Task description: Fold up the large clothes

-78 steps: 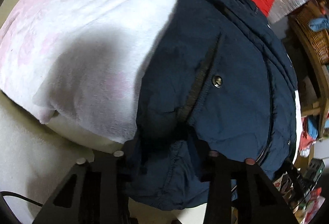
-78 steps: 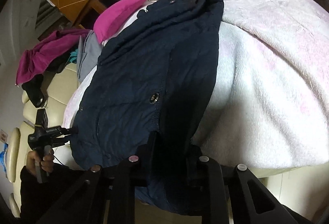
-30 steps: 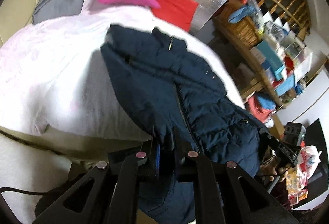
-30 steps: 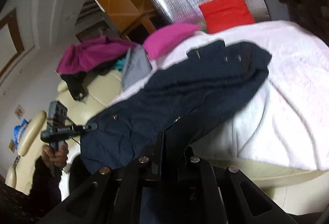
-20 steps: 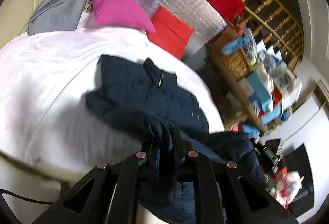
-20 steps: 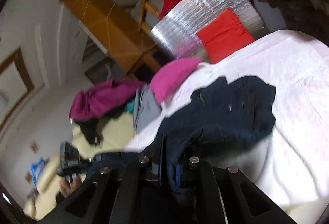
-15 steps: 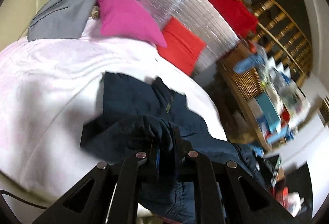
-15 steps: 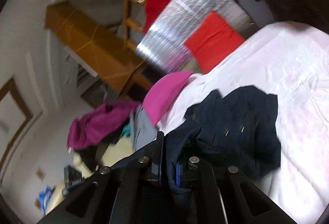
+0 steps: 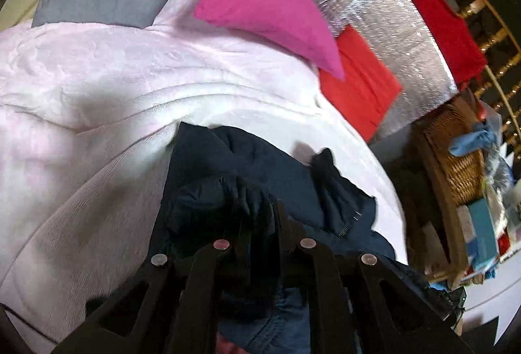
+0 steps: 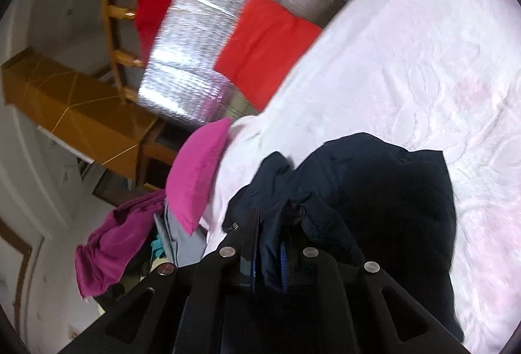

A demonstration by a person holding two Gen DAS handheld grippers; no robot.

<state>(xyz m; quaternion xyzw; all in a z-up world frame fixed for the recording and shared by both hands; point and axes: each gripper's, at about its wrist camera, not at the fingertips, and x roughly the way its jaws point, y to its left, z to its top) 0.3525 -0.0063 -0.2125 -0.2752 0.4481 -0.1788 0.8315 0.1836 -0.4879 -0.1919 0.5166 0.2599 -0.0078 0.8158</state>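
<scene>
While blur is hiding its far edges, the navy jacket is bunching between both clenching grippers, left gripper and right gripper.

Jacket on blanket; pillow behind jacket.

jacket: you see matt navy quilted cloth
blanket: soft pale-pink fleece
panel: shiny crinkled foil

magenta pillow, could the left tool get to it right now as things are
Probably not as things stand. The way over the pale pink blanket to the magenta pillow looks free, but the left tool is shut on the navy jacket and would have to let that go first.
</scene>
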